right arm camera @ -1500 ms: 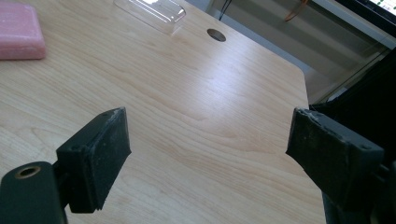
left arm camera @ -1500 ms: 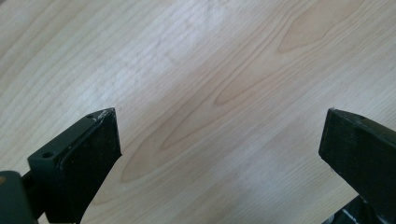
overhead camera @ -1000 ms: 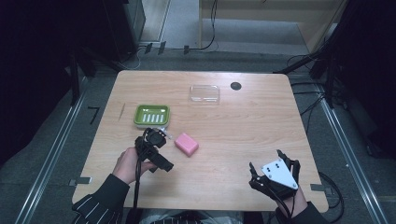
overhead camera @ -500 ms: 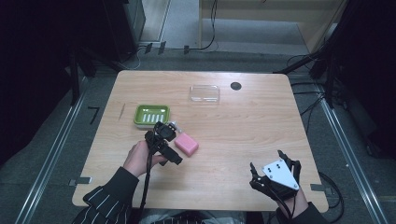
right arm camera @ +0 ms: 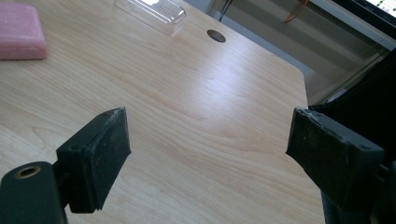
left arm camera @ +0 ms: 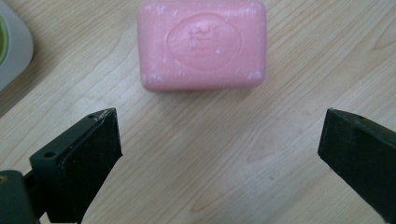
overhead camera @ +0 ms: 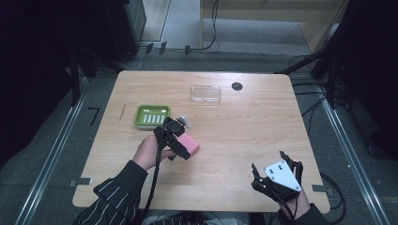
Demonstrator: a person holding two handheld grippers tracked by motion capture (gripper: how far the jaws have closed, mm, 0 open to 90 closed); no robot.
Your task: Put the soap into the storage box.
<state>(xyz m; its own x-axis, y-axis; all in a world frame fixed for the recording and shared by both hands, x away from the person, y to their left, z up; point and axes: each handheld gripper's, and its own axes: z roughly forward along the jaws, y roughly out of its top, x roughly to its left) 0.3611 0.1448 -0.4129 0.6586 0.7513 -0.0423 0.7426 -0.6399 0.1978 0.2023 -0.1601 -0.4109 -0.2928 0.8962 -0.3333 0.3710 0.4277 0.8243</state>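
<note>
Pink soap bar (left arm camera: 202,44): one item, lying flat on the wooden tabletop (overhead camera: 244,122), left of centre in the high view, stamped oval face up. In the left gripper view I see it at the top centre of the frame, beyond the jaw tips and clear of both.

Left tool (left arm camera: 219,140): I read its jaws as spread wide, nothing between them but bare wood. In the high view it sits over the soap's left edge, held by my left hand (overhead camera: 146,152).

Right tool (right arm camera: 208,140): jaws likewise wide apart and holding nothing; lower right of the high view, near the tabletop's front edge, well apart from the soap.

Green soap dish (overhead camera: 152,116): ridged inside, just above and left of the left tool in the high view.

Clear plastic lid (overhead camera: 205,93): upper centre of the tabletop.

Dark round hole (overhead camera: 237,86): just right of the lid.
</note>
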